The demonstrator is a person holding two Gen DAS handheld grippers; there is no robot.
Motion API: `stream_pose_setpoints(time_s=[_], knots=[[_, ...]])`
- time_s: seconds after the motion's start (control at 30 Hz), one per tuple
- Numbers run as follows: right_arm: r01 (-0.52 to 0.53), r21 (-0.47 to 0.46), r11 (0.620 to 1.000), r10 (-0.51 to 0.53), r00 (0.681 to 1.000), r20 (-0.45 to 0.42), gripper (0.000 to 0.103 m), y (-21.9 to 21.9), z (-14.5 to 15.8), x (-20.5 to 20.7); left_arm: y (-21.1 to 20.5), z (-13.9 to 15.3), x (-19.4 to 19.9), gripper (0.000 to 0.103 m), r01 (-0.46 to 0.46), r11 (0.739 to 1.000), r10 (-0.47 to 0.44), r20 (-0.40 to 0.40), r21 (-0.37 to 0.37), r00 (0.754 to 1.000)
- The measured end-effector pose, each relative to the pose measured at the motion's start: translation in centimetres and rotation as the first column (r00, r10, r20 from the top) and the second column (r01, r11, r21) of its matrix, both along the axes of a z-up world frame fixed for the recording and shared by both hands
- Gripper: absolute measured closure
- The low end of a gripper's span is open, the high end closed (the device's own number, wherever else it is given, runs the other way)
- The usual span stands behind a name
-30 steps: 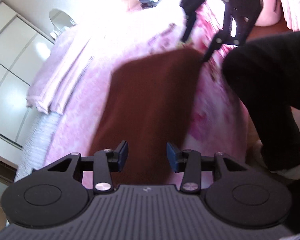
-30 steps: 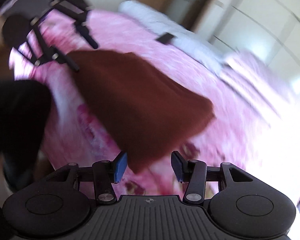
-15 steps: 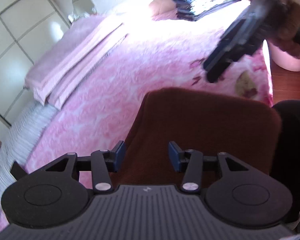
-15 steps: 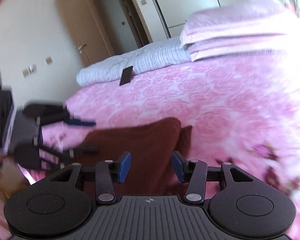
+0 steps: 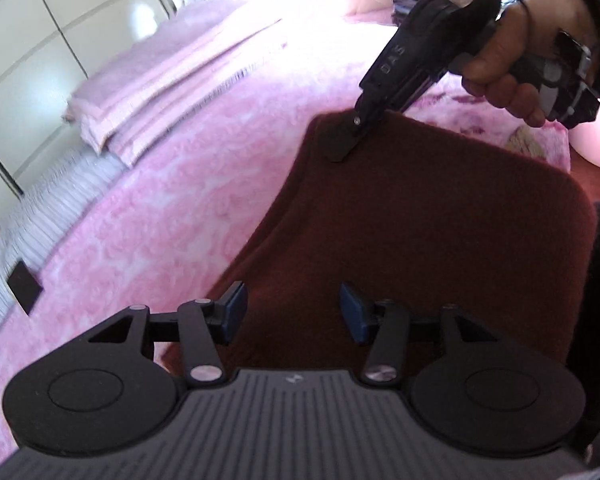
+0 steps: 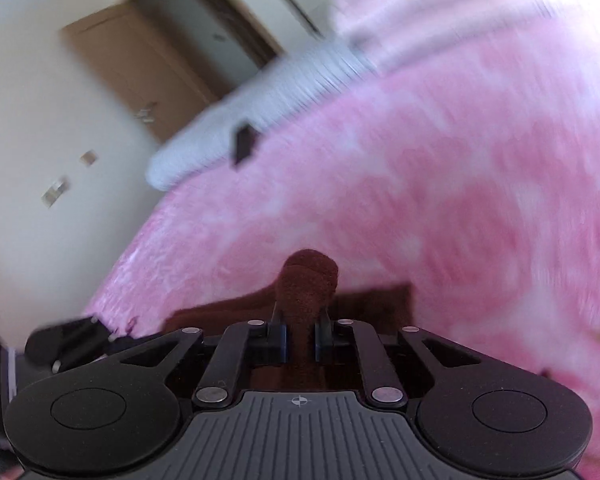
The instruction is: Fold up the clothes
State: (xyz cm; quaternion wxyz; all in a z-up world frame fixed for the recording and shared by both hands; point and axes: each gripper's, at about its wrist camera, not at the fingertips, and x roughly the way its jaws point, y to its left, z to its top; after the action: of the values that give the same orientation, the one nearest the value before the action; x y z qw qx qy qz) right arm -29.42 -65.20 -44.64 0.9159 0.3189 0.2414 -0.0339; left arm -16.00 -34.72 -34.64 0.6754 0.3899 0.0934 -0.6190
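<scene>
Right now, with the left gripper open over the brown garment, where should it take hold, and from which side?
Probably the near left corner of the brown garment, coming in from its left edge. The right gripper is shut on the far corner, and the left gripper hangs open above the near edge, which lies flat on the pink blanket.

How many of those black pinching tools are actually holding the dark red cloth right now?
1. The right tool is pinched shut on a far corner of the dark red cloth. The left tool hangs open above the cloth's near edge.
</scene>
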Motion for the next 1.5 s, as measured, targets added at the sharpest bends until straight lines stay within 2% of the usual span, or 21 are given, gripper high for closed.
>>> stream_pose_setpoints(time_s=[0.07,0.17,0.3,0.4,0.47,0.53,0.63,0.73,0.8,0.87,0.9,0.93,0.97,1.0,1.03,1.1,1.2,1.33,1.43,1.47,1.5], knots=[[0.005,-0.054,0.999,-0.002,0.999,0.051,0.093,0.8,1.2,-1.6,0.1,0.0,-0.3,0.055,0.017,1.0,-0.017,0.004,-0.004,1.0],[0.068,-0.025,0.997,-0.068,0.998,0.016,0.092,-0.8,-0.2,-2.9,-0.3,-0.7,-0.3,0.055,0.021,1.0,-0.021,-0.007,0.015,1.0],[0.079,0.052,0.996,-0.076,0.995,-0.058,0.09,-2.8,-4.1,-2.3,-0.6,-0.8,0.4,0.055,-0.014,1.0,0.015,-0.047,0.012,0.999],[0.084,0.019,0.996,-0.083,0.996,-0.038,0.075,-2.4,-3.1,-2.5,0.8,-0.1,1.2,0.055,-0.082,0.997,0.081,-0.08,-0.011,0.994],[0.106,-0.025,0.994,-0.107,0.994,-0.027,0.046,-1.6,-1.8,-2.8,1.8,0.6,2.1,0.055,-0.134,0.99,0.13,-0.111,-0.029,0.985],[0.149,-0.069,0.986,-0.15,0.988,-0.02,0.038,-1.0,-1.0,-3.9,3.4,1.2,3.3,0.055,-0.211,0.976,0.201,-0.17,-0.046,0.965],[0.184,-0.04,0.982,-0.185,0.982,-0.027,0.038,-0.5,-1.0,-5.4,5.2,1.7,6.2,0.056,-0.321,0.947,0.287,-0.364,-0.035,0.886],[0.187,-0.011,0.982,-0.187,0.982,-0.034,0.038,0.0,-1.4,-5.6,5.1,1.5,8.4,0.056,-0.366,0.931,0.32,-0.502,0.009,0.803],[0.181,0.005,0.983,-0.181,0.982,-0.055,0.041,0.3,-1.7,-5.0,4.1,1.1,9.3,0.056,-0.361,0.932,0.322,-0.543,0.037,0.776],[0.16,0.003,0.987,-0.159,0.985,-0.073,0.079,0.7,-2.3,-4.4,2.9,0.4,10.0,0.056,-0.349,0.935,0.322,-0.566,0.064,0.759],[0.153,-0.007,0.988,-0.154,0.985,-0.079,0.082,0.8,-2.3,-4.1,2.3,-0.1,10.4,0.059,-0.343,0.935,0.327,-0.577,0.085,0.748],[0.148,-0.018,0.989,-0.149,0.985,-0.084,0.084,0.9,-2.2,-3.7,2.0,-0.4,10.5,0.072,-0.341,0.935,0.33,-0.588,0.095,0.738],[0.142,-0.028,0.989,-0.144,0.986,-0.09,0.088,1.0,-2.2,-3.4,2.0,-0.7,10.5,0.077,-0.342,0.934,0.332,-0.599,0.101,0.729],[0.136,-0.039,0.99,-0.139,0.986,-0.095,0.089,1.1,-2.2,-3.0,2.3,-0.7,10.2,0.083,-0.349,0.933,0.333,-0.595,0.092,0.732],[0.13,-0.049,0.99,-0.134,0.986,-0.1,0.09,1.2,-2.2,-2.7,2.7,-0.4,9.8,0.096,-0.359,0.93,0.334,-0.583,0.076,0.741],[0.118,-0.07,0.991,-0.125,0.986,-0.112,0.09,1.4,-2.1,-2.0,3.9,0.1,9.1,0.096,-0.383,0.923,0.339,-0.569,0.045,0.75],[0.082,-0.08,0.993,-0.092,0.987,-0.133,0.09,1.5,-2.7,-0.7,5.0,-0.2,9.2,0.096,-0.41,0.911,0.358,-0.569,0.039,0.74],[0.052,-0.087,0.995,-0.064,0.987,-0.145,0.09,1.4,-3.0,0.1,4.9,-0.9,10.1,0.091,-0.422,0.905,0.362,-0.606,0.047,0.709],[0.071,-0.106,0.992,-0.086,0.986,-0.14,0.088,1.4,-2.0,-0.8,5.3,-0.3,10.5,0.075,-0.437,0.899,0.371,-0.594,0.037,0.714],[0.083,-0.12,0.989,-0.1,0.985,-0.144,0.086,1.6,-1.7,-1.3,5.6,-0.1,10.5,0.074,-0.445,0.895,0.377,-0.584,0.031,0.719],[0.097,-0.139,0.985,-0.118,0.982,-0.148,0.073,2.0,-1.4,-1.9,6.1,0.1,10.6,0.074,-0.455,0.89,0.383,-0.579,0.025,0.719]])
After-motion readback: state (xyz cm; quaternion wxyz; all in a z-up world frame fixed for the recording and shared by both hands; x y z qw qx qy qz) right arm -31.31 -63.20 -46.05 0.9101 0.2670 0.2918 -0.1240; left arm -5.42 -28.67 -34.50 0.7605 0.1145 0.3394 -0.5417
